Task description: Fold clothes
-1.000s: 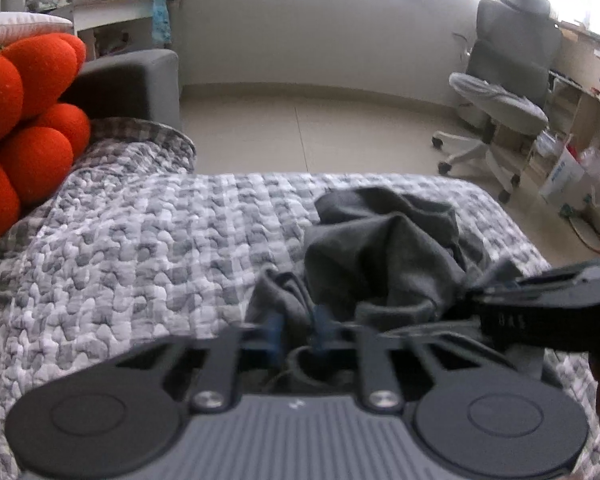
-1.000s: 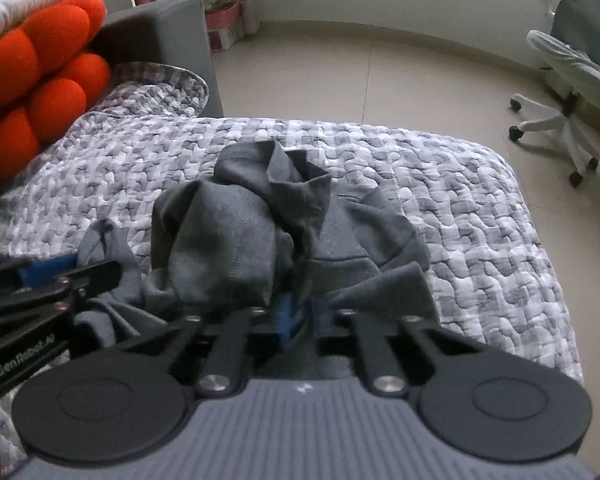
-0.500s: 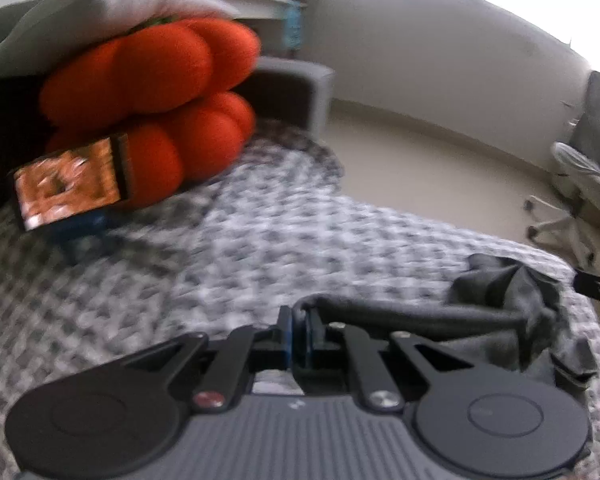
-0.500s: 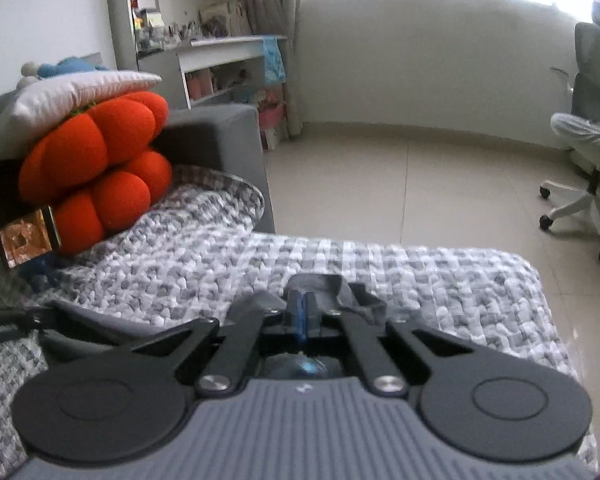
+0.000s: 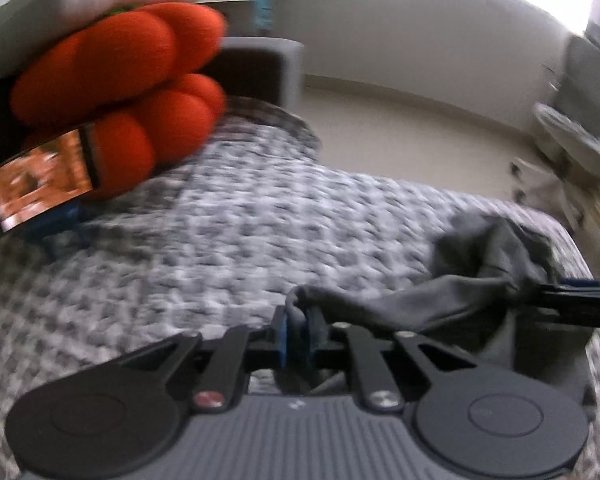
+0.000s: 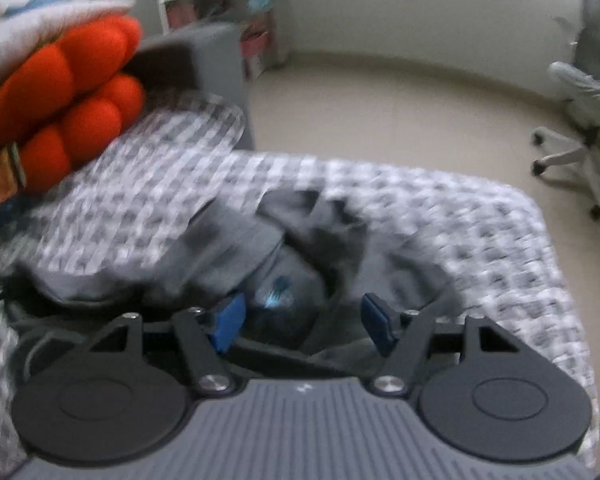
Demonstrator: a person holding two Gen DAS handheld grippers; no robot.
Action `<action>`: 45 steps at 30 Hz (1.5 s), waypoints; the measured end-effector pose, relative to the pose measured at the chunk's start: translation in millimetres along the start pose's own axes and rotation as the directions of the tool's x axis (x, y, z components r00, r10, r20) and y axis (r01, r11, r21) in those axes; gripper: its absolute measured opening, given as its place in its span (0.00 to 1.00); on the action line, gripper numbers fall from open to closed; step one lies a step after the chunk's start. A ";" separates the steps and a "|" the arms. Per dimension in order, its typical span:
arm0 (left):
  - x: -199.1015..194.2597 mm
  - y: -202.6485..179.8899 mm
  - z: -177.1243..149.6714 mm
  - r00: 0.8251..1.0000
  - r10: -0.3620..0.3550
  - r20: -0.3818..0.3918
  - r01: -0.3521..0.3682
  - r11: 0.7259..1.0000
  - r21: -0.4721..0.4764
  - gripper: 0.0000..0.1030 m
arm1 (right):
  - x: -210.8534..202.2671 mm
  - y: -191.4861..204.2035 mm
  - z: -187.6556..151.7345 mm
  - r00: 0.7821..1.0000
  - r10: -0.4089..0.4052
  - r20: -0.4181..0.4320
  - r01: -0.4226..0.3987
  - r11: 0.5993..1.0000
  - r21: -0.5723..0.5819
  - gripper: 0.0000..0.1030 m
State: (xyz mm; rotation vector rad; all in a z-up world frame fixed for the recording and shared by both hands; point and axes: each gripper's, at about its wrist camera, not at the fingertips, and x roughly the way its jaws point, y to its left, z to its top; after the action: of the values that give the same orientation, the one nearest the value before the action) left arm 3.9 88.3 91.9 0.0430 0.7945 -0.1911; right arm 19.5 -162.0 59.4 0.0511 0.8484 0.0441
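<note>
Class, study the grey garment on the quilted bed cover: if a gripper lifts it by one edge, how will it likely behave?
The grey garment would probably flop and sag, since it already lies crumpled in soft folds. It likely stretches into a drooping band, as between the left gripper and its bunched end. It seems unlikely to slide on the textured quilted cover.

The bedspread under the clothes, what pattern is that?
The bedspread has a grey-and-white pebbly check, clearest in the left wrist view.
</note>
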 end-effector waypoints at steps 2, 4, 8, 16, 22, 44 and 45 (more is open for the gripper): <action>3.3 -6.6 1.3 1.000 -0.003 0.006 0.003 1.000 0.024 0.60 | 4.7 2.0 -1.2 1.000 -0.003 -0.017 0.003 1.000 -0.016 0.59; 7.3 -12.3 3.2 1.000 -0.008 0.010 0.008 0.999 0.045 0.65 | 9.4 4.1 -2.4 0.999 -0.007 -0.034 0.005 0.999 -0.032 0.30; 16.6 -14.5 5.9 1.000 -0.019 -0.008 0.020 0.999 0.050 0.69 | 3.3 -1.1 0.0 1.000 -0.007 -0.003 0.007 1.000 -0.019 0.14; 15.4 -2.8 11.0 0.999 -0.052 -0.001 0.052 0.999 -0.005 0.66 | -41.7 -19.0 7.1 0.983 -0.084 0.163 0.070 0.994 0.089 0.10; 12.1 -15.2 14.9 0.990 -0.140 0.034 0.140 0.990 0.020 0.63 | -43.9 -11.4 7.9 0.984 0.007 0.176 -0.018 0.998 0.059 0.11; 49.3 -90.4 15.1 0.970 -0.236 0.052 0.218 0.947 0.235 0.25 | -48.9 1.6 14.7 0.941 0.169 0.294 -0.207 0.973 0.102 0.00; 56.0 -90.9 15.1 0.973 -0.230 0.022 0.220 0.950 0.220 0.08 | -46.3 3.0 14.7 0.949 0.145 0.281 -0.179 0.979 0.102 0.00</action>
State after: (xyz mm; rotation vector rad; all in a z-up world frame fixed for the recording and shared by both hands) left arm 35.9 -11.2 65.6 0.1534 0.7275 -0.4937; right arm -0.1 -162.2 103.9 0.2411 0.5689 0.1354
